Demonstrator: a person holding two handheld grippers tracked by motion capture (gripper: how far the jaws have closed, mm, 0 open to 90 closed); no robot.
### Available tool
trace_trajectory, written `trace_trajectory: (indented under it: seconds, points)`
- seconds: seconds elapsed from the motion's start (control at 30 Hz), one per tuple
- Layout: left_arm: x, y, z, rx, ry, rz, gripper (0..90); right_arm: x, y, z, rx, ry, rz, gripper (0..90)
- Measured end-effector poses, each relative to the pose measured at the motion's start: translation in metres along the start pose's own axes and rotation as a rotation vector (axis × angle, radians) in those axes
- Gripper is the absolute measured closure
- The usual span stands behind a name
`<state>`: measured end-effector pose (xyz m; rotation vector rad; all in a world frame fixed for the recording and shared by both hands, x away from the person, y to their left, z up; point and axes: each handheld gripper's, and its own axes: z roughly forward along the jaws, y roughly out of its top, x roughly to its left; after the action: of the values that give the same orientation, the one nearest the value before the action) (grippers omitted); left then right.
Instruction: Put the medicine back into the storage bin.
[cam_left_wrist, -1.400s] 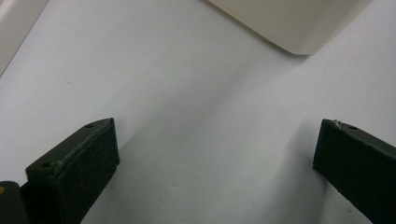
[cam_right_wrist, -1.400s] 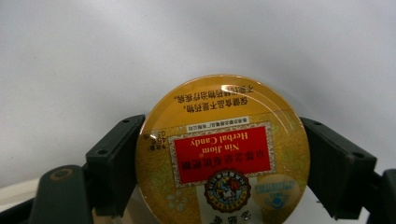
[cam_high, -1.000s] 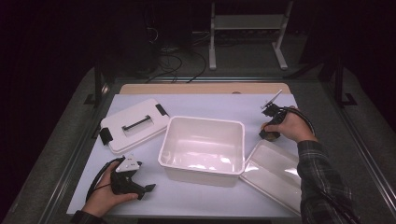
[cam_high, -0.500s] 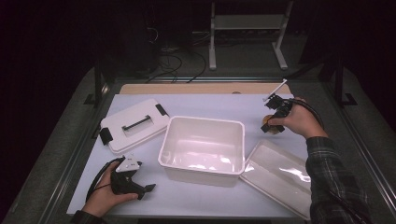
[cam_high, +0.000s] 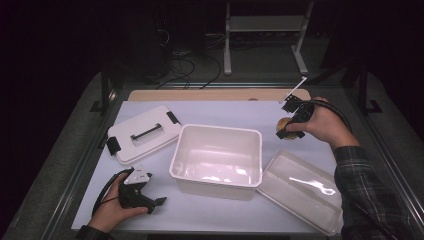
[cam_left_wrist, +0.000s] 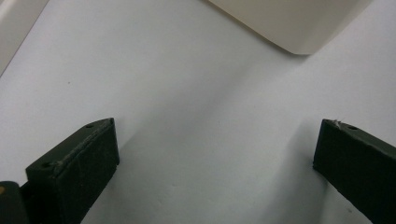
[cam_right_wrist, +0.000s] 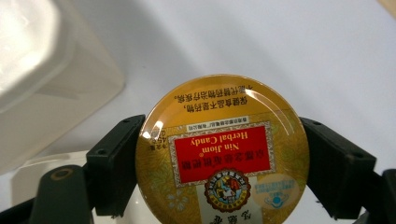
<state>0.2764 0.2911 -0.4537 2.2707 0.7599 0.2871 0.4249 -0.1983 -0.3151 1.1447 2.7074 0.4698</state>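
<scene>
A round gold candy tin (cam_right_wrist: 222, 149) with a red label sits clamped between the jaws of my right gripper (cam_right_wrist: 219, 161). In the high view that gripper (cam_high: 286, 129) hangs above the table to the right of the white tub (cam_high: 217, 155), with the tin (cam_high: 283, 122) showing beside its jaws. My left gripper (cam_high: 159, 202) rests low at the front left, its jaws wide apart. Its own view (cam_left_wrist: 215, 163) has bare white table between the two pads and the tub's corner (cam_left_wrist: 289, 23) beyond.
A white lid with black handle and clips (cam_high: 142, 134) lies left of the tub. A clear plastic lid (cam_high: 302, 190) lies at the front right. A wooden strip (cam_high: 215, 94) edges the back of the white mat.
My right gripper has lifted and drawn back to the right with the candy tin in it. The left gripper has stayed put.
</scene>
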Motion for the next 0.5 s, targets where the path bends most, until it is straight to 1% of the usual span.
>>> trace_trajectory:
  seconds: [0.23, 0.5]
  points:
    - [0.0, 0.0, 0.0, 0.002, -0.001, 0.001, 0.0, 0.019, 0.008, -0.016, -0.024, 0.02, -0.07, 19.8]
    - [0.0, 0.0, 0.0, 0.001, -0.001, 0.0, 0.0, 0.041, 0.017, -0.029, -0.043, 0.053, -0.128, 19.9]
